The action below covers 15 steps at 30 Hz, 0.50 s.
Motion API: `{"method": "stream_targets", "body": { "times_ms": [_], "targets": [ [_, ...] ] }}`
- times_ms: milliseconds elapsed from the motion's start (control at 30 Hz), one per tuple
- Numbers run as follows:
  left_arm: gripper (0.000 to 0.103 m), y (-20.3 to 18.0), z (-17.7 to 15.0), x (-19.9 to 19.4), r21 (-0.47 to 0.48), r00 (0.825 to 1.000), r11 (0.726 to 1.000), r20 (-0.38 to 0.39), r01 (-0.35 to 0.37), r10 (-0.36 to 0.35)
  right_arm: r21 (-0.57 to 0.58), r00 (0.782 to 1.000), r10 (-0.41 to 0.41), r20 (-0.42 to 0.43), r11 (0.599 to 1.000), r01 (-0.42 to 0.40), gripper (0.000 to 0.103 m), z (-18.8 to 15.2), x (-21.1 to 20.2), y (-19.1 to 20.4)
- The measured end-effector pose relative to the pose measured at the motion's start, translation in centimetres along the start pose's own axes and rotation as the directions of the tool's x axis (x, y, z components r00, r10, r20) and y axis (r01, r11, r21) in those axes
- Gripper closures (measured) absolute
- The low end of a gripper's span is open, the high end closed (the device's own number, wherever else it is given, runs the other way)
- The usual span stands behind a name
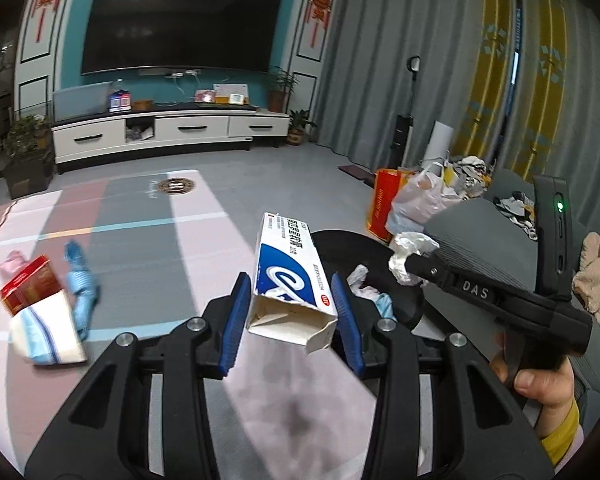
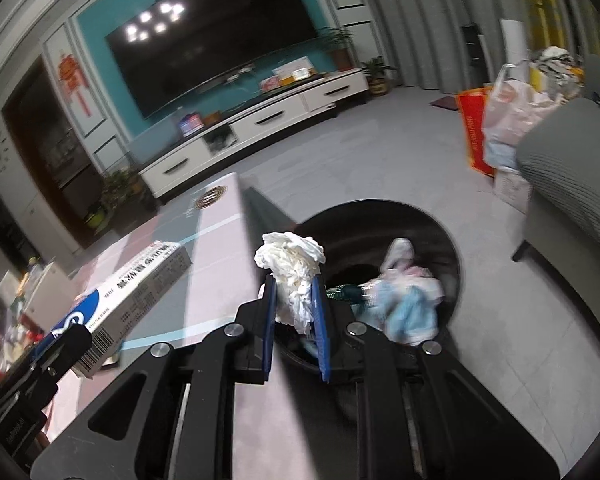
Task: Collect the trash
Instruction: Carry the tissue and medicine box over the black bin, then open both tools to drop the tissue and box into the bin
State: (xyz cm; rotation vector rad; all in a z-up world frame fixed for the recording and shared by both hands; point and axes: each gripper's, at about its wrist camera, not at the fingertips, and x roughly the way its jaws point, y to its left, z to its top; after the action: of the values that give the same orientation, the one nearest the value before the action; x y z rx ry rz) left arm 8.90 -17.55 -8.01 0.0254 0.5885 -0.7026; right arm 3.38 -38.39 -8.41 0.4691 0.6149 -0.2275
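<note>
My left gripper (image 1: pixel 290 292) is shut on a long white and blue carton (image 1: pixel 288 268) with its near end torn open, held above the table's right end. The same carton (image 2: pixel 128 292) shows at the left of the right wrist view. My right gripper (image 2: pixel 294 304) is shut on a crumpled white tissue (image 2: pixel 292 268); in the left wrist view that tissue (image 1: pixel 410 252) sticks out of the right gripper's tip at the right. Just beyond both grippers stands a black round bin (image 2: pixel 444 236) on the floor, with blue and white trash (image 2: pixel 408 300) inside.
On the table's left lie a red box (image 1: pixel 30 288), a white and blue packet (image 1: pixel 46 332) and a blue wrapper (image 1: pixel 82 284). A grey sofa arm (image 2: pixel 568 184) rises right of the bin, with bags (image 1: pixel 416 200) behind it. A TV cabinet (image 1: pixel 172 132) lines the far wall.
</note>
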Motion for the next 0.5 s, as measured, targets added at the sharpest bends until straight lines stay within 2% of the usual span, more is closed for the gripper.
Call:
{"method": "stream_targets", "body": {
  "times_ms": [233,333,500],
  "targets": [
    [0.06,-2.3,1.2,4.7,0.001,0.996,0.997,-0.049,0.074,-0.074,0.067,0.999,-0.05,-0.01,0.996,0.05,0.084,0.6,0.5,-4.0],
    [0.06,-3.0,1.3,7.7,-0.009,0.991,0.995,-0.094,0.099,-0.1,0.09,0.998,-0.056,-0.029,0.994,0.058,0.084,0.6,1.4,-4.8],
    [0.057,-3.4,1.3,11.4,-0.009,0.985,0.996,-0.144,0.093,-0.093,0.098,0.996,-0.041,-0.081,0.994,0.049,0.082,1.2,4.2,-5.2]
  ]
}}
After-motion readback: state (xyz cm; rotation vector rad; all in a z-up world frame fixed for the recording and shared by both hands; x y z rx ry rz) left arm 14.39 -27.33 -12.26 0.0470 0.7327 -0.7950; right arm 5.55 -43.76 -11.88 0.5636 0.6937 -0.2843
